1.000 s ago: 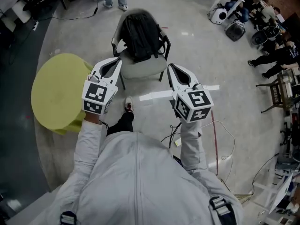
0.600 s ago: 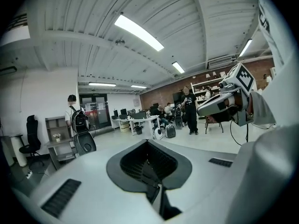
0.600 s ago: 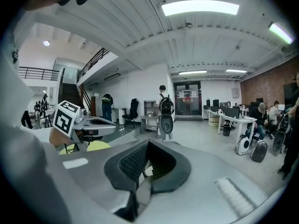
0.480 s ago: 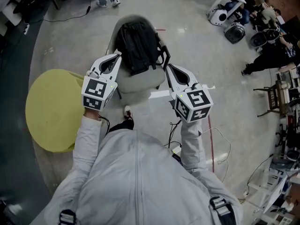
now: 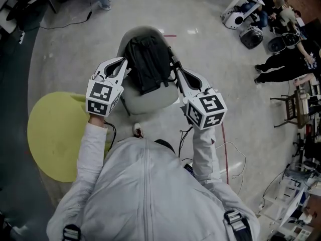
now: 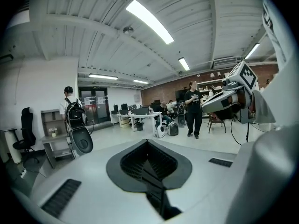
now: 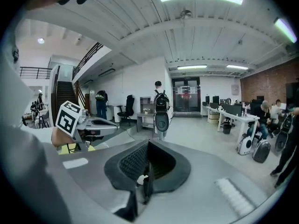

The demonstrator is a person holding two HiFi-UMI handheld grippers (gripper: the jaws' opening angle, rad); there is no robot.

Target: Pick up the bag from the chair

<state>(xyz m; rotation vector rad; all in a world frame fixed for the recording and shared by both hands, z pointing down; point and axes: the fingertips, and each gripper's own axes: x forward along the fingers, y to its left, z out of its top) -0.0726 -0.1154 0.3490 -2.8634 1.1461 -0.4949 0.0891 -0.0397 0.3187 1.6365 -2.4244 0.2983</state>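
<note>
A person in a pale grey jacket is standing over a concrete floor, with a round yellow seat lying at their left. Directly ahead a light grey chair is carrying the bag – a black backpack leaning upright against the backrest, its base sitting on the seat. The two tongs are flanking it: the left tongs are hovering just beside the bag's left edge, and the right tongs are hanging near its right side by the chair's arm. In their own views, the left tongs and right tongs are both pressing tip to tip – gripping nothing.
</note>
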